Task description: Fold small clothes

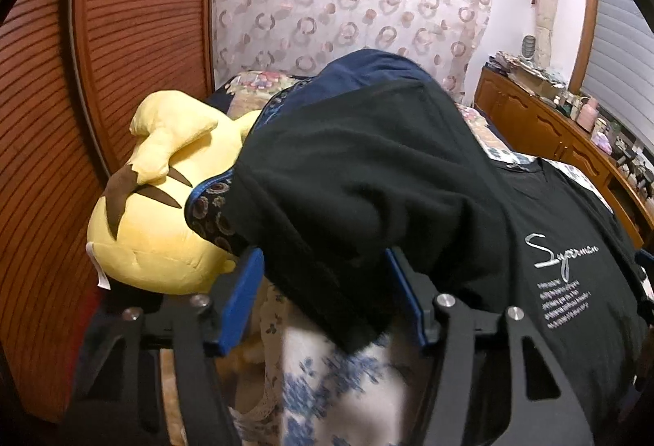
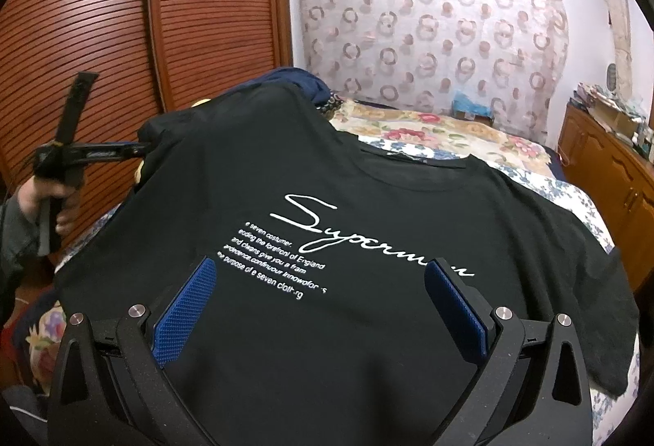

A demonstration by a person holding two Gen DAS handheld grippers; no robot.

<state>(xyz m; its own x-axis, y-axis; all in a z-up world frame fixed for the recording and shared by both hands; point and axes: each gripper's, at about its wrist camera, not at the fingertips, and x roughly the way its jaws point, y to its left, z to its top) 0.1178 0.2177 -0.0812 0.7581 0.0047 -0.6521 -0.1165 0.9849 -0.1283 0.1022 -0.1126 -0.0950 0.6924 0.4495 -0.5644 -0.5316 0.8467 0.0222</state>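
Observation:
A black T-shirt with white script print lies spread on the bed, front up. Its left sleeve is bunched up over a pile. My left gripper has that sleeve between its blue pads. The jaws stand apart, and a gap shows beside the left pad. In the right wrist view the left gripper reaches the sleeve edge from the left, held by a hand. My right gripper hovers open over the printed chest, with nothing pinched.
A yellow plush toy and a dark blue garment lie under and behind the sleeve. The floral bedspread surrounds the shirt. Slatted wooden wardrobe doors stand on the left, and a cluttered wooden dresser on the right.

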